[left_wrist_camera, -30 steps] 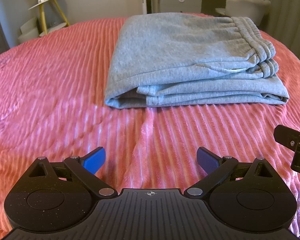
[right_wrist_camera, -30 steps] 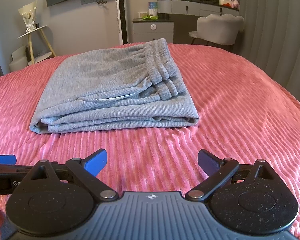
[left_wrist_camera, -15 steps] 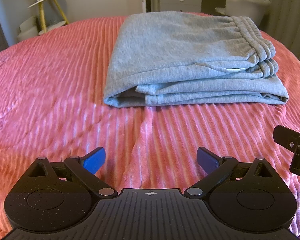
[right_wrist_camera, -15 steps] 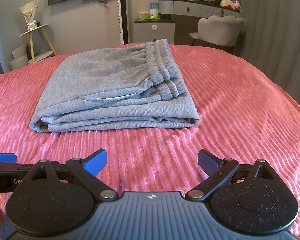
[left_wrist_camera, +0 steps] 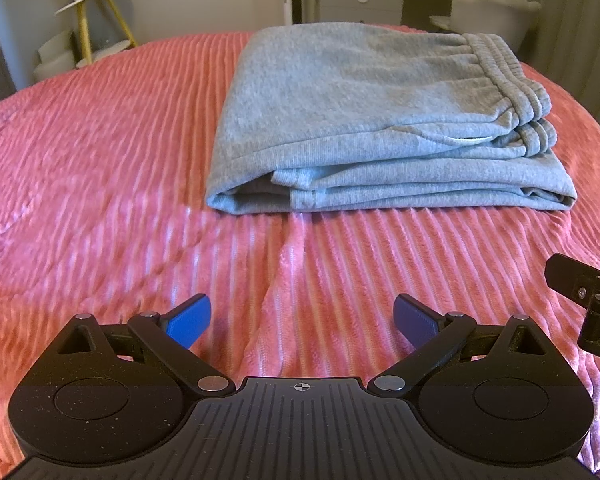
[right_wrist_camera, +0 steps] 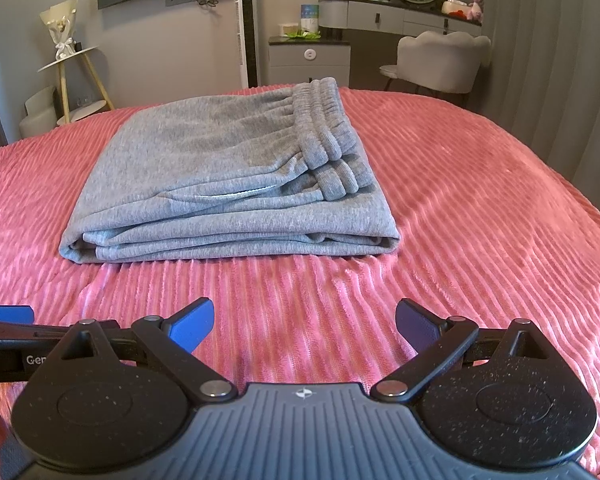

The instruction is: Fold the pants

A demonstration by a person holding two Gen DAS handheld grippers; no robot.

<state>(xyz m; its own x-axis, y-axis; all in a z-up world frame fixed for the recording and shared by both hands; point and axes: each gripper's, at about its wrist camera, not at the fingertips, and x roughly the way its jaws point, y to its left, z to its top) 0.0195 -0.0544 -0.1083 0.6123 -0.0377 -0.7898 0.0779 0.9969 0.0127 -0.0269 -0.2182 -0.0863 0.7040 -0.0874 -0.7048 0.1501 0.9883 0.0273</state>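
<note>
Grey pants [left_wrist_camera: 364, 120] lie folded in a flat stack on the pink ribbed bedspread [left_wrist_camera: 100, 184], waistband to the right. They also show in the right wrist view [right_wrist_camera: 228, 184]. My left gripper [left_wrist_camera: 302, 316] is open and empty, held back from the near edge of the stack. My right gripper [right_wrist_camera: 304, 320] is open and empty, also back from the stack. Part of the right gripper [left_wrist_camera: 588, 300] shows at the left view's right edge, and a left fingertip [right_wrist_camera: 10, 314] shows at the right view's left edge.
Past the bed's far edge stand a gold-legged side table [right_wrist_camera: 74, 68], a grey nightstand [right_wrist_camera: 308, 58], a white chair [right_wrist_camera: 440, 60] and a dresser with a mirror [right_wrist_camera: 412, 4]. Curtains [right_wrist_camera: 560, 60] hang on the right.
Both grippers have tilted up slightly, so the pants sit lower in both views. The pants have not moved. Both grippers stay open.
</note>
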